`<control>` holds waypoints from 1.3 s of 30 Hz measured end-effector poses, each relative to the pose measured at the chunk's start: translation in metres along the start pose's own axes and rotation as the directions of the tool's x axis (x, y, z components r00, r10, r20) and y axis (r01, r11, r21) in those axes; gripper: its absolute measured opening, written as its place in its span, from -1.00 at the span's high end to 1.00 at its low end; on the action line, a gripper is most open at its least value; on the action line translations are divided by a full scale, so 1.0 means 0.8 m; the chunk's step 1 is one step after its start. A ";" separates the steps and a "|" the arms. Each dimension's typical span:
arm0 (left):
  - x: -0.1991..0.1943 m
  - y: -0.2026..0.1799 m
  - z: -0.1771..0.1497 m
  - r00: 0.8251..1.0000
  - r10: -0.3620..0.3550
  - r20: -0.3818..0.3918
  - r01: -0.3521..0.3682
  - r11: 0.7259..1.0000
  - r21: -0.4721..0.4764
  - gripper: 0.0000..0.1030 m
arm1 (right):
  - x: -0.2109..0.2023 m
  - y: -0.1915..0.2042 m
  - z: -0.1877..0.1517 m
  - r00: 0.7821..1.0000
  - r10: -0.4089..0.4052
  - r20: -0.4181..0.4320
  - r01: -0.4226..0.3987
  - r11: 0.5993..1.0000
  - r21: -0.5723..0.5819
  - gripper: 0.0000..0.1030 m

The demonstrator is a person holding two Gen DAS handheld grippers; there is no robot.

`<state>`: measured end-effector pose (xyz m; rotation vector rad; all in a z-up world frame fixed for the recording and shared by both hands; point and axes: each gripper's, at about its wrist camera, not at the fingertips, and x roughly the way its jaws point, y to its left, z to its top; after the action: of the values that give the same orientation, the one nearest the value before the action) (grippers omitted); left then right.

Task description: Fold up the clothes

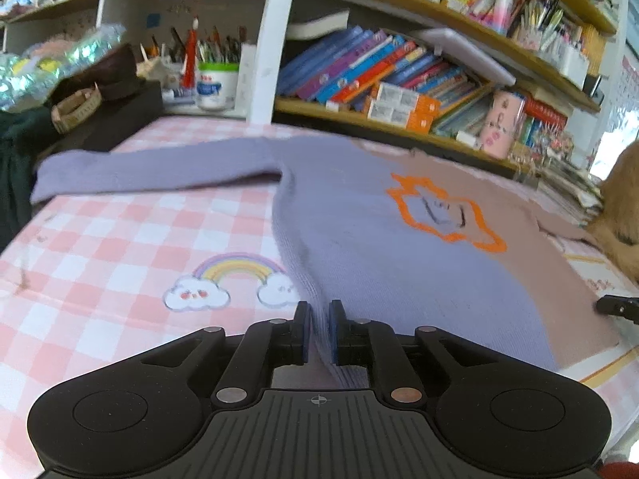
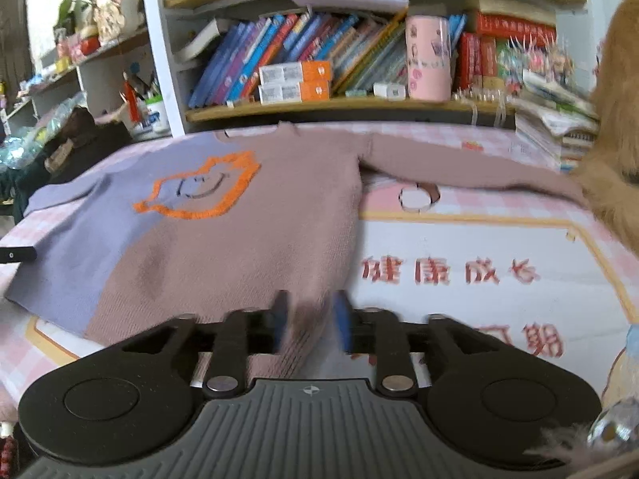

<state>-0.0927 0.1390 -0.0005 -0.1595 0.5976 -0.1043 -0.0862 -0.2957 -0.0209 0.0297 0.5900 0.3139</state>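
A knit sweater (image 1: 399, 247), lilac on one half and mauve-brown on the other with an orange outlined smiling face on the chest, lies flat on a pink checked cloth with both sleeves spread out. My left gripper (image 1: 318, 311) is at the lilac bottom corner; its jaws stand narrow, and a raised fold of the hem fills the gap between the blue pads. In the right wrist view the sweater (image 2: 239, 247) reaches my right gripper (image 2: 310, 303) at the brown bottom corner. Those jaws stand wider, with the hem loose and blurred between them.
The pink checked cloth (image 1: 120, 239) covers the table. A bookshelf (image 2: 319, 107) packed with books runs along the far edge. A pen tub (image 1: 215, 88) and a small basket (image 1: 76, 109) stand at the back left. Tan fur (image 2: 615, 159) and stacked papers (image 2: 559, 127) crowd the right.
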 end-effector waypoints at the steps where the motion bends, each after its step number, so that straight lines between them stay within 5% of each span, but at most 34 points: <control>1: -0.006 0.000 0.003 1.000 0.001 0.020 -0.001 1.000 -0.001 0.72 | -0.006 0.001 0.003 1.000 0.009 0.019 -0.009 1.000 -0.011 0.27; 4: -0.019 -0.002 0.011 0.997 -0.006 0.078 0.007 1.000 -0.006 0.31 | -0.016 0.007 0.013 0.998 0.043 0.055 -0.041 0.999 -0.031 -0.02; 6: -0.023 -0.006 0.013 0.995 -0.018 0.103 0.019 1.000 -0.004 -0.14 | -0.018 0.015 0.019 0.995 0.070 0.069 -0.066 0.996 -0.052 -0.17; 12: -0.020 -0.017 0.015 0.992 -0.003 0.124 0.000 1.000 0.023 -0.76 | -0.006 0.045 0.040 0.988 0.131 0.079 -0.117 0.981 -0.157 -0.76; 16: -0.018 -0.009 0.018 0.991 0.021 0.129 -0.020 1.000 -0.008 -0.85 | 0.013 0.059 0.059 0.984 0.157 0.082 -0.136 0.967 -0.217 -0.91; 29: 0.017 0.013 0.045 0.986 0.143 0.090 -0.141 0.990 -0.030 -0.90 | 0.094 0.063 0.093 0.970 0.243 0.032 -0.223 0.928 -0.297 -0.94; 33: 0.031 0.031 0.059 0.969 0.239 0.056 -0.235 0.969 -0.076 -0.90 | 0.110 0.064 0.095 0.964 0.264 0.023 -0.238 0.902 -0.361 -0.94; 39: 0.046 0.088 0.084 0.921 0.388 0.015 -0.381 0.910 -0.163 -0.90 | 0.119 0.044 0.086 0.956 0.293 -0.007 -0.277 0.896 -0.348 -0.95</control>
<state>-0.0211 0.2106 0.0216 -0.1939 0.5802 0.3308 0.0166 -0.2293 -0.0112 -0.2179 0.4770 0.6995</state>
